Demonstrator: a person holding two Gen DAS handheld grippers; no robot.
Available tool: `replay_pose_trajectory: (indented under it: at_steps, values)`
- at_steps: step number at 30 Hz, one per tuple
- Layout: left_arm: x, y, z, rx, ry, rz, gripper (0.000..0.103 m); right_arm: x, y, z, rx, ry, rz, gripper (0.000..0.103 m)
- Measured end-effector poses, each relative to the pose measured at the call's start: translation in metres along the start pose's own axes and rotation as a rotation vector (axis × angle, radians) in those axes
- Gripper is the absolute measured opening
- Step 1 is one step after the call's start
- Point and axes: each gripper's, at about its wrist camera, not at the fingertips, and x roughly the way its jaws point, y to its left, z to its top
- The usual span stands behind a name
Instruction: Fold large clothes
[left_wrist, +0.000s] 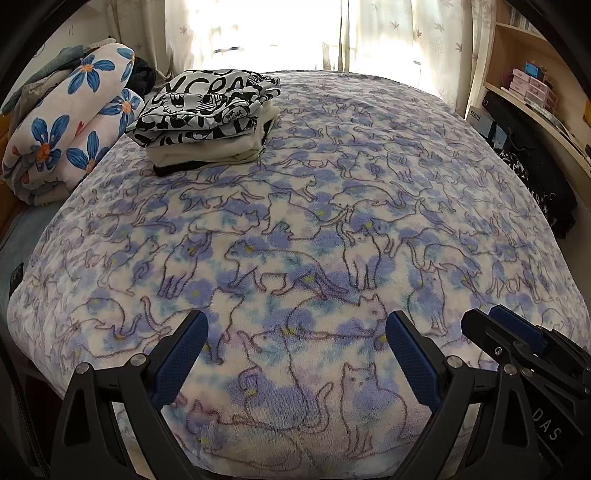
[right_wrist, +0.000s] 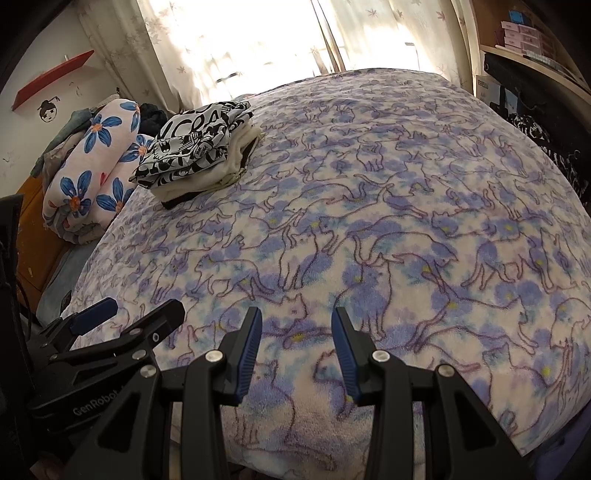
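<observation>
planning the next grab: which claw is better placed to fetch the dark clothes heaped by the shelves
Right, probably. The dark clothes lie at the bed's right edge, the side where the right claw hangs open and empty; the left claw sits farther left.

**What the two wrist views leave unclear**

The window (left_wrist: 295, 33) behind the curtains is blown out to white, so nothing beyond it can be read. In the stack of folded clothes (left_wrist: 207, 122), the black-and-white printed top covers the pale pieces below, and a dark garment at the bottom shows only as a thin edge; the lettering on the print is broken by folds. A dark heap (left_wrist: 144, 75) behind the flowered quilt (left_wrist: 70, 122) is mostly hidden. The boxes on the shelf (left_wrist: 532, 88) are too small to read. The cat-print blanket (right_wrist: 406, 221) runs off the lower edge in both views, partly behind the gripper bodies. A dark patterned cloth (left_wrist: 535, 184) at the bed's right side is cut off.
</observation>
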Motion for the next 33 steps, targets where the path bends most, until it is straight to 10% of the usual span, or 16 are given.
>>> replay_pose_trajectory:
  at_steps: [33]
  values:
    - [-0.0071,0.0069,-0.0077,-0.003,0.004,-0.002,0.096,-0.0026,0.0028,-0.0069,-0.001,0.009,-0.003,0.039]
